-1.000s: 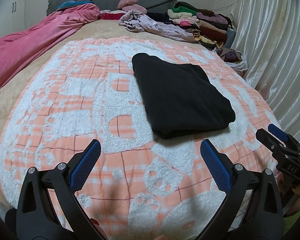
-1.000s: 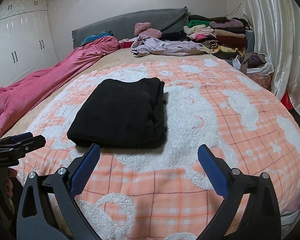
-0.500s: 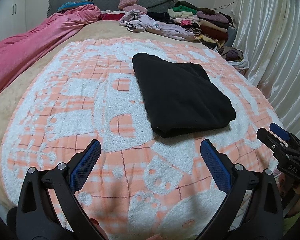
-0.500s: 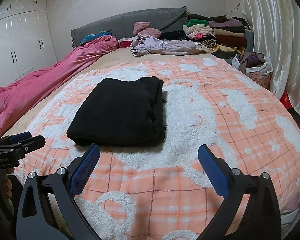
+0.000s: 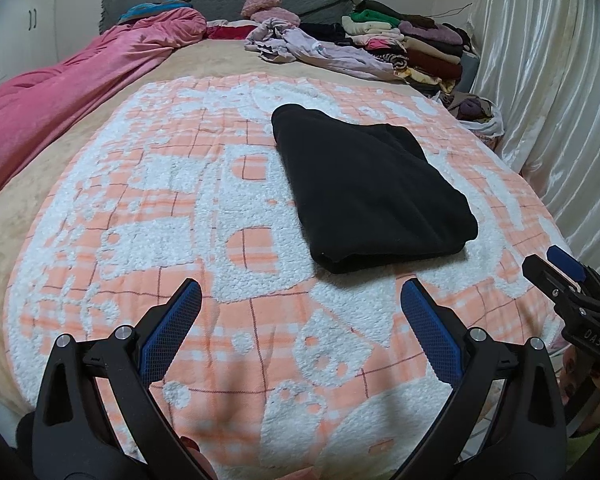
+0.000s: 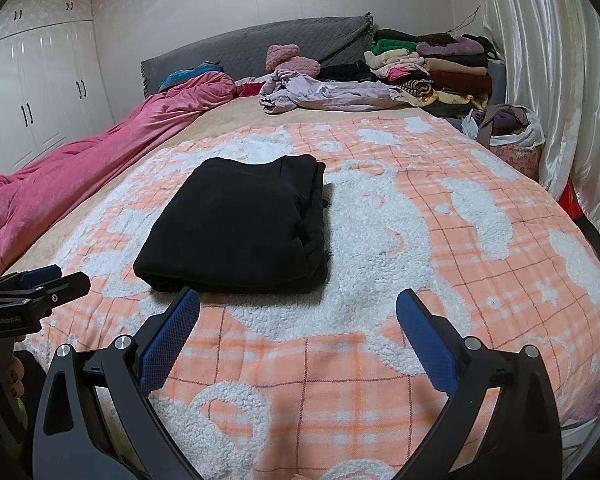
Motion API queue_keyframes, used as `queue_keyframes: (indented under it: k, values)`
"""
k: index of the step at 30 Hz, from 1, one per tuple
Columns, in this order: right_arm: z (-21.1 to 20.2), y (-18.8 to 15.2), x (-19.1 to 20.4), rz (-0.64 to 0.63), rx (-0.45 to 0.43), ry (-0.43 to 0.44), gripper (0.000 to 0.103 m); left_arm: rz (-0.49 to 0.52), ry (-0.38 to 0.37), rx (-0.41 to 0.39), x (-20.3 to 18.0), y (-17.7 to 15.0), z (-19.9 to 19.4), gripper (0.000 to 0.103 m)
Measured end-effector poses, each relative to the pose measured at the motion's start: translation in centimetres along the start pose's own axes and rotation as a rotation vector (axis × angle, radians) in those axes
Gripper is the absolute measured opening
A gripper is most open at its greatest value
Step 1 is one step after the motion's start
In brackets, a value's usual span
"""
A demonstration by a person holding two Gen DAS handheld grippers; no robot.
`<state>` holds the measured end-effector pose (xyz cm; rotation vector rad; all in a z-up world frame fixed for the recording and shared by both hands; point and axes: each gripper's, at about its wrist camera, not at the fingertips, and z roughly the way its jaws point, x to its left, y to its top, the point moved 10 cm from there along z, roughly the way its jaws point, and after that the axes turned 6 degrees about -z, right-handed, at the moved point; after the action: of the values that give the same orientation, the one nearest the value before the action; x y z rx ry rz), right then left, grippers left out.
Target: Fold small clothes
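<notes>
A black garment (image 5: 370, 196) (image 6: 240, 228) lies folded into a thick rectangle on the orange-and-white blanket (image 5: 160, 208) (image 6: 440, 240). My left gripper (image 5: 300, 292) hovers open over the blanket's near edge, short of the garment, nothing between its blue pads. My right gripper (image 6: 298, 300) is open too, just in front of the garment's near fold and apart from it. Each gripper shows in the other's view: the right one (image 5: 556, 266) at the right edge, the left one (image 6: 48, 280) at the left edge.
A pink quilt (image 5: 60, 96) (image 6: 100, 152) runs along the bed's left side. Near the grey headboard (image 6: 260, 52) lie a lilac crumpled garment (image 6: 324, 94) and a stack of folded clothes (image 6: 440, 68). A bag of clothes (image 6: 504, 128) stands by the white curtain (image 6: 548, 60).
Both grippers have drifted slightly back and up, so the views shifted a little. The folded garment has not moved and both grippers stayed open.
</notes>
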<state>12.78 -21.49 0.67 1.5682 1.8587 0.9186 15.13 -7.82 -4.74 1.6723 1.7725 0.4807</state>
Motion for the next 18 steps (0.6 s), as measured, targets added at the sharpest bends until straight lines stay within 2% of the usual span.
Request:
queue_keyframes:
  k: [18]
  values:
    - [-0.28,-0.16,-0.06,-0.001,0.005,0.001,0.098,0.005,0.012,0.000,0.27,-0.15,-0.25,0.093]
